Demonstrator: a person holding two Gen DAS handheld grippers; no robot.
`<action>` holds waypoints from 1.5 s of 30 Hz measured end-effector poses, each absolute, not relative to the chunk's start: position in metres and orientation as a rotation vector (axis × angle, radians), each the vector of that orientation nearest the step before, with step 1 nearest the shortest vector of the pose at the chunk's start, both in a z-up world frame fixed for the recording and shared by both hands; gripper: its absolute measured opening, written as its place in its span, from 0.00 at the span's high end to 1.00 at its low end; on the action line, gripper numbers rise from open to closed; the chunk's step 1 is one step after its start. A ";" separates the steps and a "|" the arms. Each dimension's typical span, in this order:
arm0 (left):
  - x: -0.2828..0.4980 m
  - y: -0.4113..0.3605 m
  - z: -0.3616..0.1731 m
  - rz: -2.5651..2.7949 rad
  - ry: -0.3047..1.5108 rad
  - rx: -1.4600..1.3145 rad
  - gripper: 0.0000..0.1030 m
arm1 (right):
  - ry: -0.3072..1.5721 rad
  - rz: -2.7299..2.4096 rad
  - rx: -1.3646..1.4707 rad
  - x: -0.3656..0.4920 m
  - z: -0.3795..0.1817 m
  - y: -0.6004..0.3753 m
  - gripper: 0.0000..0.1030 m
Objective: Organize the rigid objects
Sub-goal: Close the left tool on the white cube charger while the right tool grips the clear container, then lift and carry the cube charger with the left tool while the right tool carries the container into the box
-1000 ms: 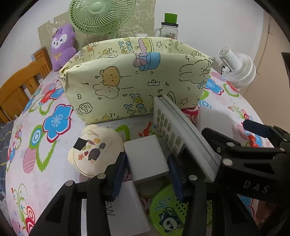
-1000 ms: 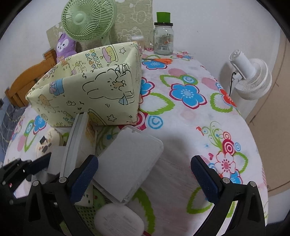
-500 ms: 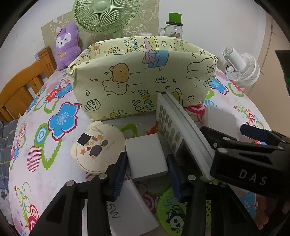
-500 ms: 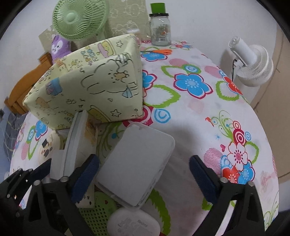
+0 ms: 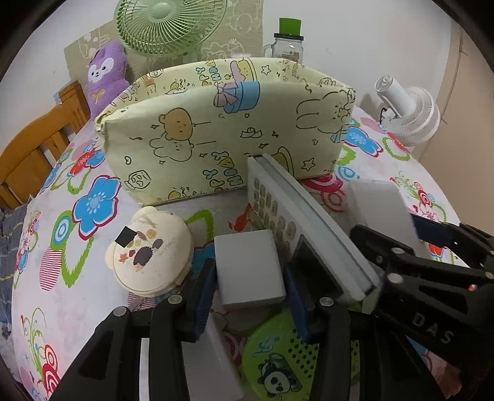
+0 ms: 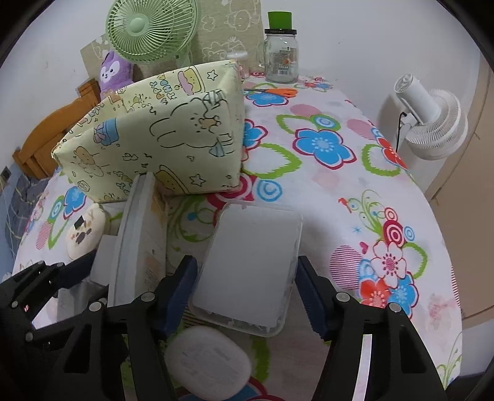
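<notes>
My left gripper [image 5: 250, 296] is shut on a small grey box [image 5: 250, 265], its blue pads against both sides. A long white remote [image 5: 278, 212] leans on the yellow cartoon fabric bin [image 5: 225, 129] just to the right. In the right wrist view my right gripper [image 6: 245, 293] straddles a clear plastic case with a white lid [image 6: 253, 262] lying flat on the flowered tablecloth [image 6: 339, 191]. Its jaws are closing, and the pads stand right at the case's long sides with hardly a gap. The bin [image 6: 154, 135] stands behind.
A round cream tin [image 5: 151, 253], a green panda lid [image 5: 278, 364] and a white adapter [image 5: 210, 361] crowd the left gripper. A white oval case [image 6: 207, 361] lies near the right one. Green fan [image 6: 148, 27], jar [image 6: 281, 52], scissors [image 6: 278, 91] at the back; white fan [image 6: 432, 123] on the right.
The right gripper's jaws have narrowed from wide open to the sides of the clear case. The left gripper keeps the same hold on the grey box.
</notes>
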State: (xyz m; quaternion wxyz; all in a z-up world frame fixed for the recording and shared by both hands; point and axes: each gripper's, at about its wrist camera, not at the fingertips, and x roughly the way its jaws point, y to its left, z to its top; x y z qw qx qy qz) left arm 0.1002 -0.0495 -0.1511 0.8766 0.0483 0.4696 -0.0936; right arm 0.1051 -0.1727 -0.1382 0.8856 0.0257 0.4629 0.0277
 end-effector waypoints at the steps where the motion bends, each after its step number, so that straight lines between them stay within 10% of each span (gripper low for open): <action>1: 0.102 -0.050 -0.152 -0.190 0.984 0.100 0.56 | 0.965 0.059 0.044 0.106 -0.139 -0.172 0.35; 45: 0.059 -0.039 -0.078 -0.173 0.807 0.101 0.62 | 0.783 0.073 0.012 0.066 -0.065 -0.149 0.40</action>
